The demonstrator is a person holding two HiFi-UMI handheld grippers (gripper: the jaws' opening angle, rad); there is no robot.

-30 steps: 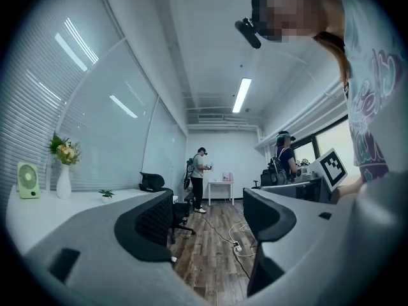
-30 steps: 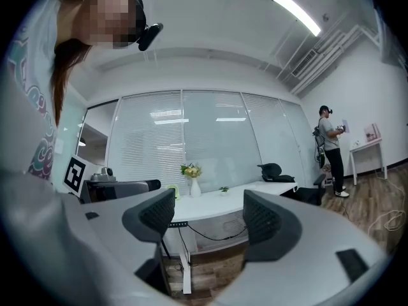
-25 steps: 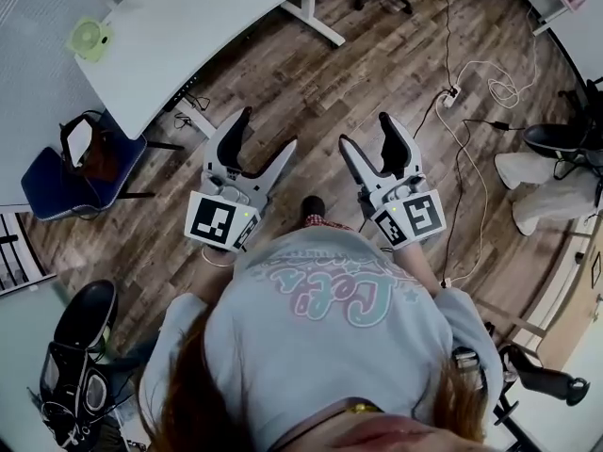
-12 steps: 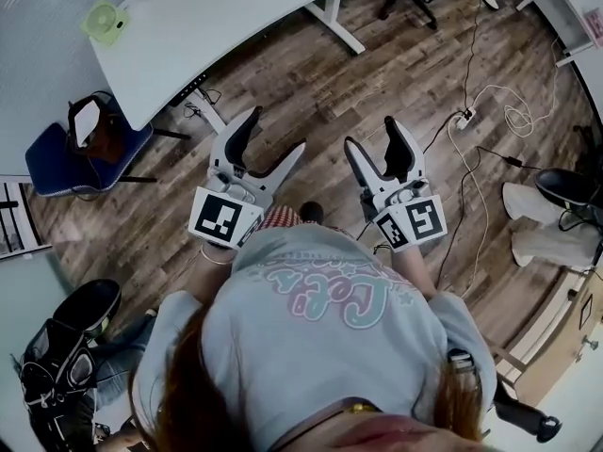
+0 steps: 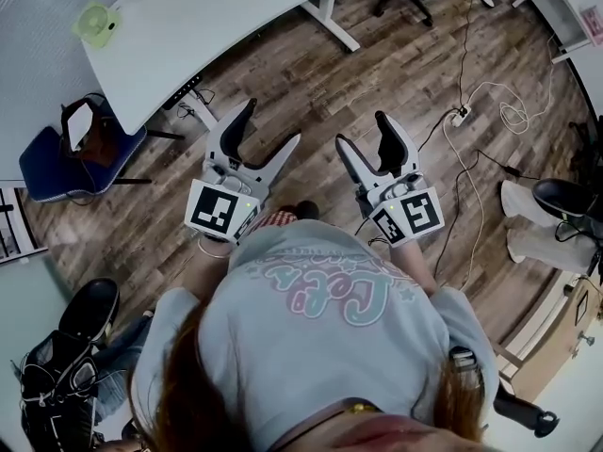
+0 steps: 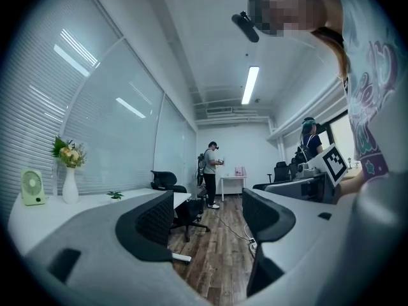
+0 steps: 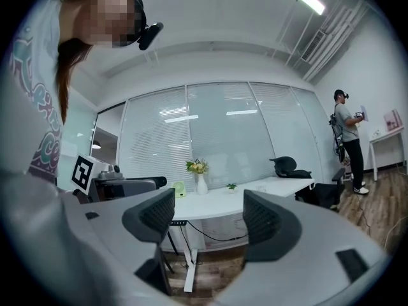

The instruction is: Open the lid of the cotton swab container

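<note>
white curved bench (image 5: 217, 17) carries no cotton swab container that any view shows; the left gripper (image 5: 270, 125) and right gripper (image 5: 362, 130) hang over wood floor (image 5: 311, 73), jaws spread and empty, so the task looks unstarted.

Desk (image 5: 217, 17): white, curved — green fan (image 5: 97, 22), flower vase (image 7: 201, 183) on top
Floor (image 5: 311, 83): wood planks — power strip (image 5: 459, 117), blue chair (image 5: 52, 163)
</note>
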